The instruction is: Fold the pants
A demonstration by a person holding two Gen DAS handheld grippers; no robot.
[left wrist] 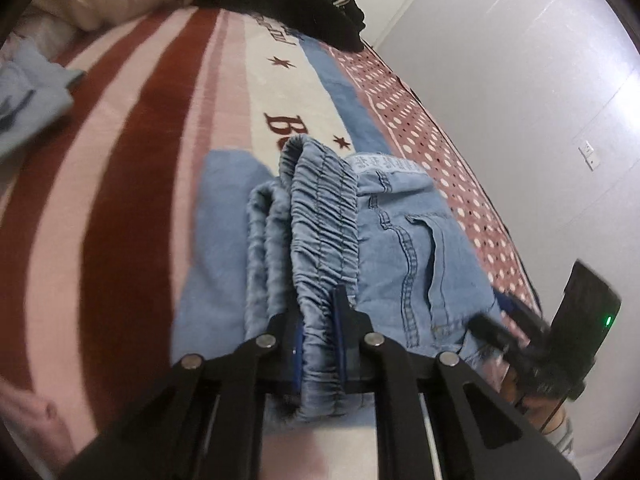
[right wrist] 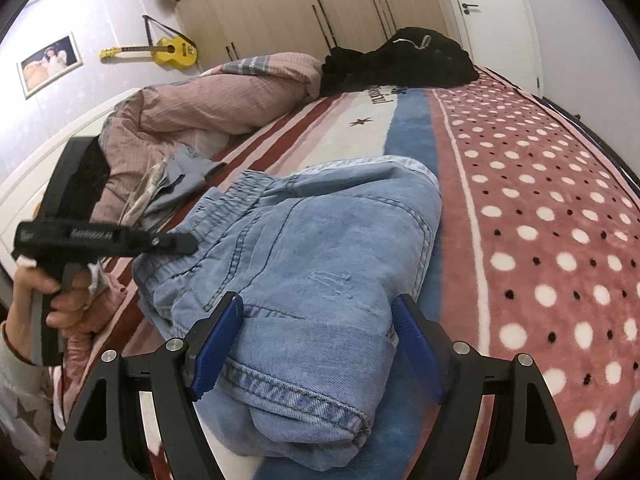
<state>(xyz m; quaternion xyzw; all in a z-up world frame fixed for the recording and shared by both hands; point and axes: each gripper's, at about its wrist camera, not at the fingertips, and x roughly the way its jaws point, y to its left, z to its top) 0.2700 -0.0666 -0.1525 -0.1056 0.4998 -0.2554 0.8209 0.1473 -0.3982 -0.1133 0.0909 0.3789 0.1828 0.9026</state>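
Note:
Light blue denim pants (left wrist: 400, 240) lie bunched and folded on the patterned bedspread (left wrist: 132, 128). My left gripper (left wrist: 320, 316) is shut on their gathered elastic waistband (left wrist: 324, 208). In the right wrist view the pants (right wrist: 312, 256) form a thick folded bundle. My right gripper (right wrist: 316, 320) is open, its blue pads either side of the bundle's near hem end. The left gripper (right wrist: 176, 242) shows there at the left, held by a hand at the waistband side. The right gripper (left wrist: 504, 328) shows blurred at the right edge of the left wrist view.
A black garment pile (right wrist: 404, 60) lies at the far end of the bed. A pink quilt (right wrist: 208, 96) is heaped at the left. Another pale blue garment (left wrist: 28, 96) lies to the left. A white wall (left wrist: 520, 80) runs along the bed's right side.

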